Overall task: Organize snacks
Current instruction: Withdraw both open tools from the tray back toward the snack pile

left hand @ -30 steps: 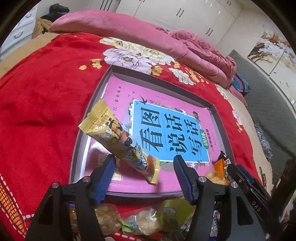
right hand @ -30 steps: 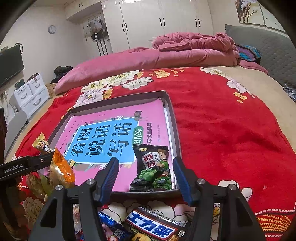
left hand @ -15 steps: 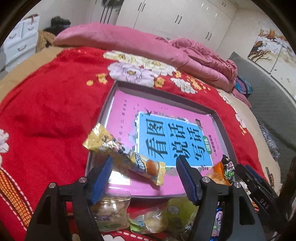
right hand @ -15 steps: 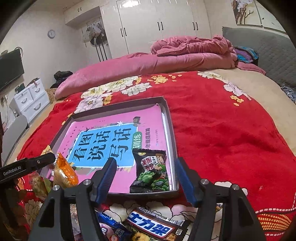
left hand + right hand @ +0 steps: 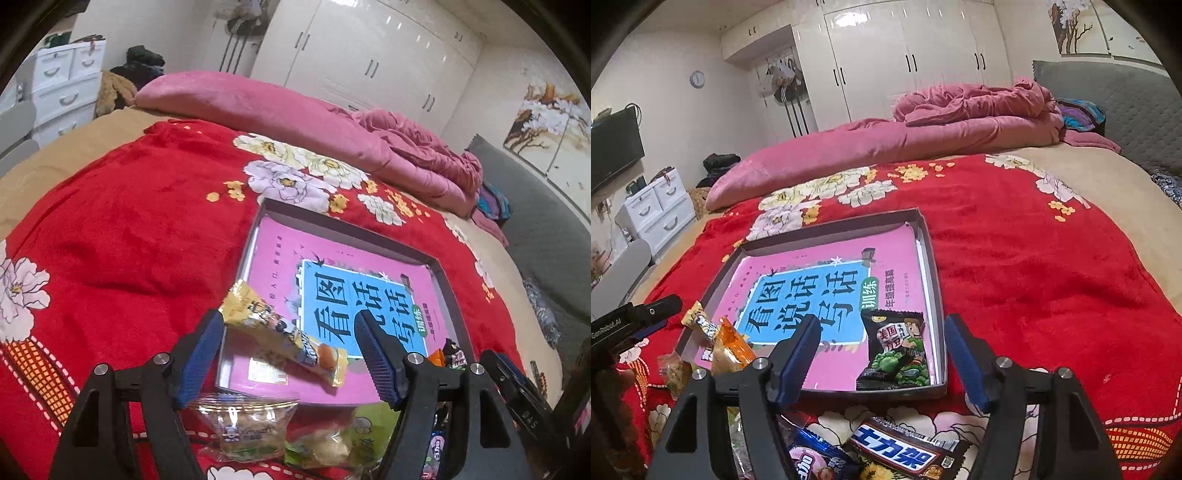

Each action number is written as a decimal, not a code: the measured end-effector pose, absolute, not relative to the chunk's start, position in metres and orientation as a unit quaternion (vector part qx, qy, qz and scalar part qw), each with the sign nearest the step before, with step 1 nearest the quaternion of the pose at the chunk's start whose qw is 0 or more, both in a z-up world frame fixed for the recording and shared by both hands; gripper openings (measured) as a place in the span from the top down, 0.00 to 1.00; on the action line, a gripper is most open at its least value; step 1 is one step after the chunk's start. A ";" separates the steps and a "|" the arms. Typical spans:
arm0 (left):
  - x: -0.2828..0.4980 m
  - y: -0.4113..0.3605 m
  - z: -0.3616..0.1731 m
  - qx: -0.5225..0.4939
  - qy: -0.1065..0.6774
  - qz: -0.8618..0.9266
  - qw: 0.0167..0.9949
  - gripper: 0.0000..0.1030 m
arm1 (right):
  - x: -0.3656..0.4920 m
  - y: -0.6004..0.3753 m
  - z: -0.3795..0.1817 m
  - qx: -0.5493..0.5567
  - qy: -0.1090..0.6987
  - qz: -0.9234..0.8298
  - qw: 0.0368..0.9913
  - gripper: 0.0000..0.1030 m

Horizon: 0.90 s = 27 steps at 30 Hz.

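A: How did the left gripper [image 5: 288,354] stand?

B: Wide, jaws just having opened further, gripping nothing. The yellow bar [image 5: 282,334] lay loose just ahead of them, inside the tray [image 5: 347,229], on its near left corner.

A: Which way did it run?

B: Long axis slantwise: one crimped end up by the left finger [image 5: 201,356], propped on the tray's rim, the other end down toward the right finger on the pink book [image 5: 280,258].

A: Any risk?

B: Perched on the rim like that, I'd judge it could slide out if nudged on withdrawal.

A: And the right gripper [image 5: 881,354]?

B: Also wide and empty, jaws just having opened. The green-pea pack [image 5: 895,350] lay just ahead, in the tray's near right corner, its top pointing away. The chocolate bar [image 5: 905,456] beneath the gripper was untidied.
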<state>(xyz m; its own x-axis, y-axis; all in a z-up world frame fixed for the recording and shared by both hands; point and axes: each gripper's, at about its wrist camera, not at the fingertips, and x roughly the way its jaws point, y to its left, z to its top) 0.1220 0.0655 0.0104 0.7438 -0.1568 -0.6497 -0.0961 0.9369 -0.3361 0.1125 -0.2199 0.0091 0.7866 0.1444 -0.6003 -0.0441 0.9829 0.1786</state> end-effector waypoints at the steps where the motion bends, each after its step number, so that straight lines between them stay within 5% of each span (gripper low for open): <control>1: 0.121 0.065 0.010 -0.178 0.357 -0.016 0.917 0.26 | 0.112 -0.220 0.010 0.080 0.320 0.051 0.943 0.28; 27: 0.100 0.065 0.016 -0.171 0.359 -0.014 0.917 0.24 | 0.086 -0.215 0.029 0.085 0.291 0.070 0.950 0.18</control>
<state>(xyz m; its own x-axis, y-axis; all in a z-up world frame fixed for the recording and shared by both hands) 0.0995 0.0647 0.0164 0.7415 -0.1481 -0.6544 -0.0973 0.9413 -0.3233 0.0864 -0.2149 0.0287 0.8205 0.1829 -0.5416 -0.0835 0.9756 0.2028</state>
